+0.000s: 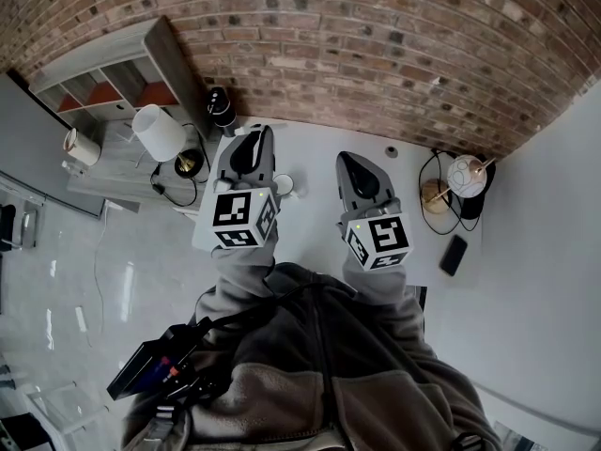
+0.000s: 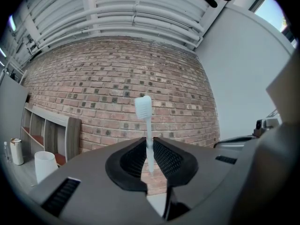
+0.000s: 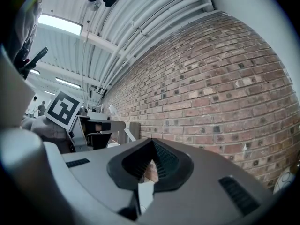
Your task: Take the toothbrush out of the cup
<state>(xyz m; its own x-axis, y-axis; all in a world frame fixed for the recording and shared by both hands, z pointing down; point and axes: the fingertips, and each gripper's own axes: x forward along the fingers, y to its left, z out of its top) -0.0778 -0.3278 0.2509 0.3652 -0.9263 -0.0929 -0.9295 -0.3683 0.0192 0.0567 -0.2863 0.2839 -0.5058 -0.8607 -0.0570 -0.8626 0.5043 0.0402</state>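
the toothbrush [image 2: 149, 142] stands upright between the jaws of the left gripper [image 2: 149, 146], clamped by its pale handle. its bristle head rises well above the jaw tips, against the brick wall [image 2: 117, 78]; the lower end of the handle hangs a little below the grip point, inside the hollow between the ribbed pads. the jaws are closed on the handle from both sides, with only its thickness between them.

in the head view the left gripper [image 1: 252, 139] points toward the wall over a white table [image 1: 310, 148], and a small white cup [image 1: 284, 185] sits on the table just to the right of that gripper, beside its body. the toothbrush cannot be made out in that view.

the right gripper [image 3: 151, 146] has its jaws brought together at the tips, with nothing held between them; only a sliver of wall and table shows through the hollow lower down. in the head view the right gripper [image 1: 357, 163] sits beside the left one, apart from it, with the cup between the two and nearer the left.

a lamp [image 1: 158, 132] stands to the left of the left gripper.
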